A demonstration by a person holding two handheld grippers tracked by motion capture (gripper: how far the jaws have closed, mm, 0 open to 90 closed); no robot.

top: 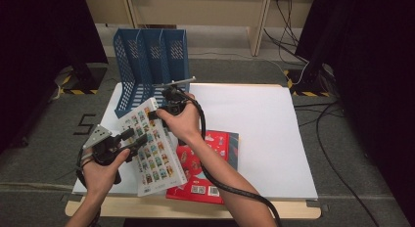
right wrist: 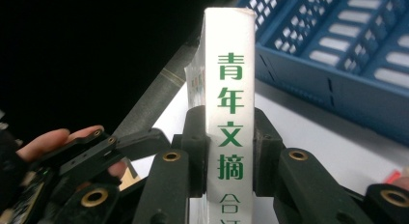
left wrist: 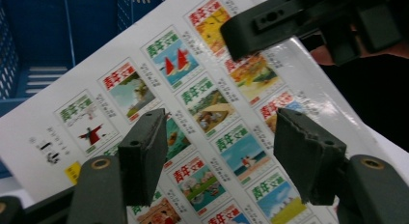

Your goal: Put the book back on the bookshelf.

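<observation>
A white book point(top: 154, 153), its cover printed with several small pictures, is tilted over the near left of the table. My right gripper point(top: 157, 113) holds it at its far end. In the right gripper view the two jaws point(right wrist: 230, 122) press on both sides of the white spine point(right wrist: 229, 55), which has green characters. My left gripper point(top: 136, 139) is at the book's left edge. In the left gripper view its jaws point(left wrist: 222, 137) stand wide apart in front of the cover point(left wrist: 193, 89), touching nothing. One of the right gripper's fingers point(left wrist: 270, 21) shows at the upper right.
A red book point(top: 215, 153) lies flat on the white table top point(top: 254, 129), partly under the white book. A blue mesh file rack point(top: 147, 60) with upright slots stands at the far left corner. Cables run across the floor at the right.
</observation>
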